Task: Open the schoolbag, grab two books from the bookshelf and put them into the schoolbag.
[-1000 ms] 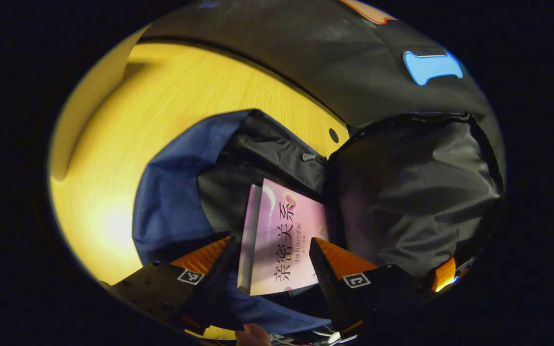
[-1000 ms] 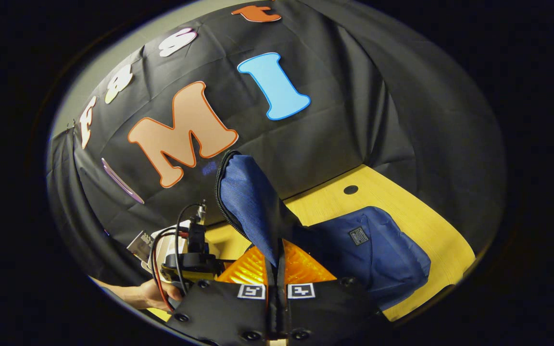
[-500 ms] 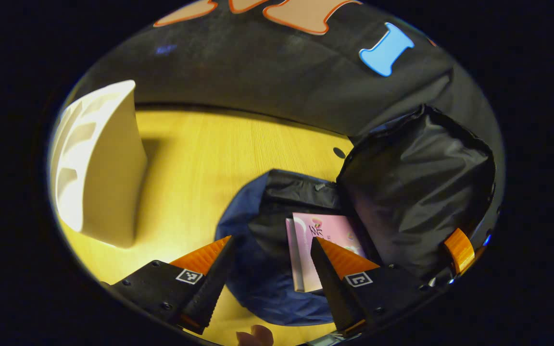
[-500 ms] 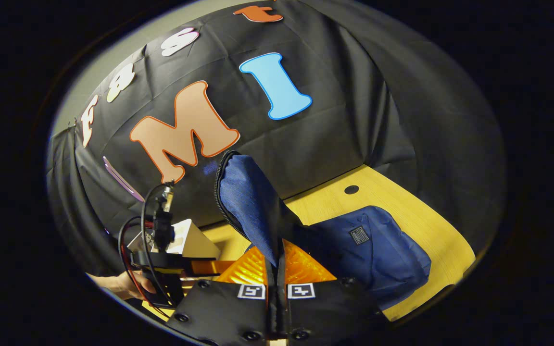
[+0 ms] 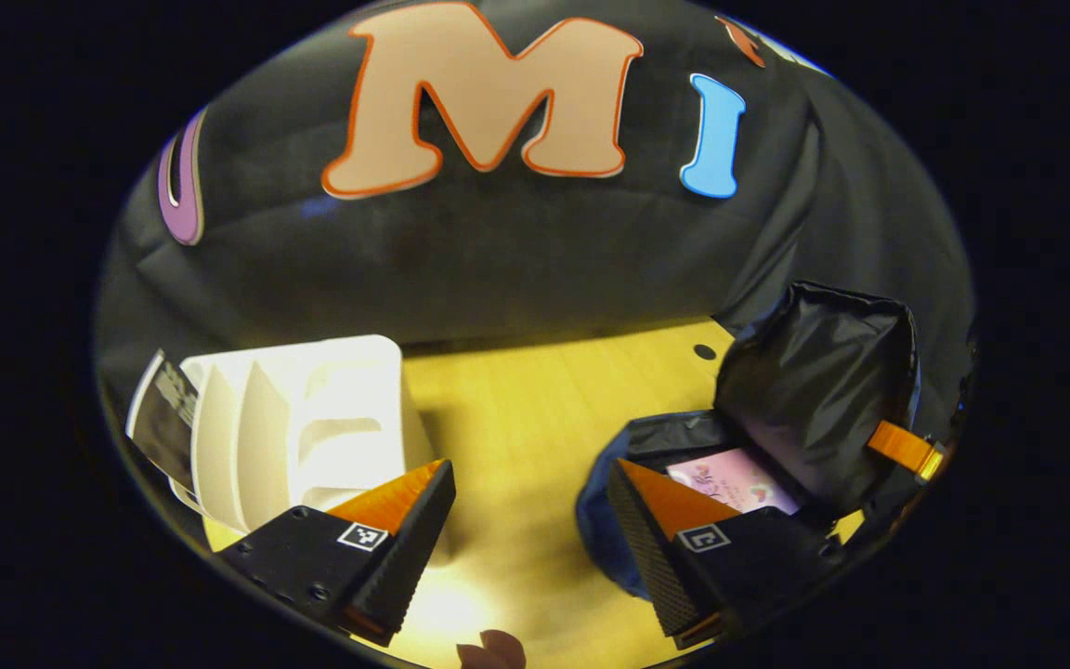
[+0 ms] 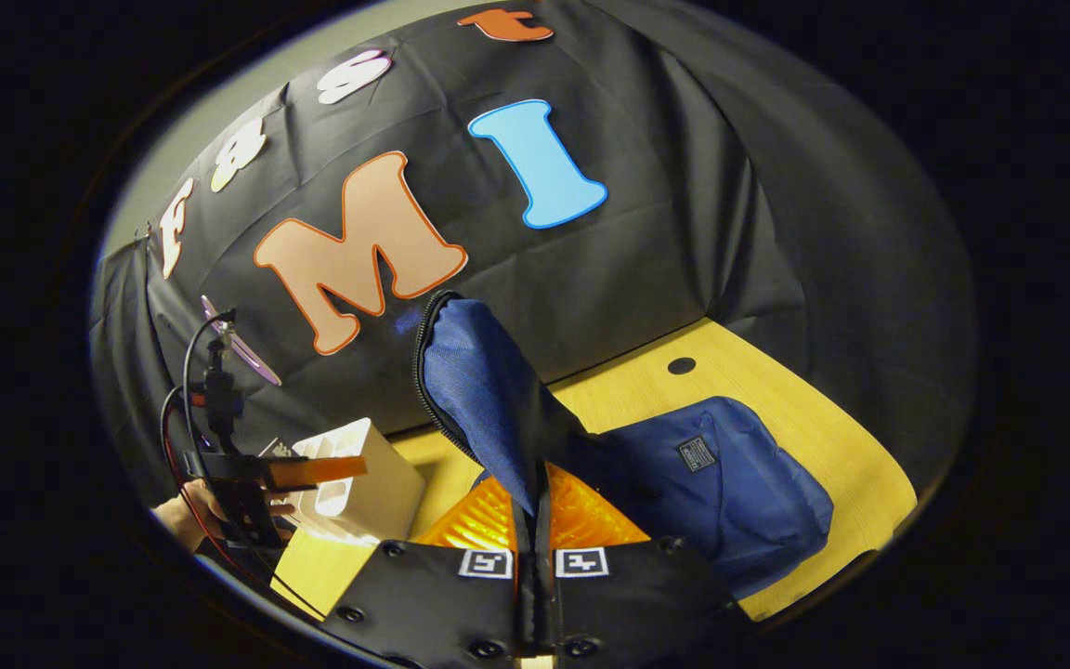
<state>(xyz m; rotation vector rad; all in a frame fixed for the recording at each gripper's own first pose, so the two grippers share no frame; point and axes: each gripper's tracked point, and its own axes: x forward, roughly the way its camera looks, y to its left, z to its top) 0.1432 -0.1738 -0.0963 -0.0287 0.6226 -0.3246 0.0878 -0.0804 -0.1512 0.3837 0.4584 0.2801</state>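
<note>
Left claw point(image 5: 526, 530) has drawn back, fingers apart, pink book point(image 5: 730, 478) left in schoolbag point(image 6: 730, 492); right claw point(image 6: 533, 534) pinches flap point(image 6: 475, 390); approach bookshelf point(image 5: 303, 418) squarely

We count one schoolbag point(image 6: 730, 483), blue outside and black within, with one flap point(image 6: 475, 386) lifted. Inside it we see one pink book point(image 5: 735, 483). We count one white bookshelf point(image 5: 298, 423), and one dark book point(image 5: 163, 418) leans in its far end; whether more stand behind the dividers we cannot tell. That gives us two books in sight. We count two grippers: the left gripper point(image 5: 530, 530) and the right gripper point(image 6: 535, 520), each with two orange-faced fingers. We see one hand point(image 6: 184, 511), one wooden table point(image 5: 516, 418), and one round hole point(image 6: 681, 365) in its top.
</note>
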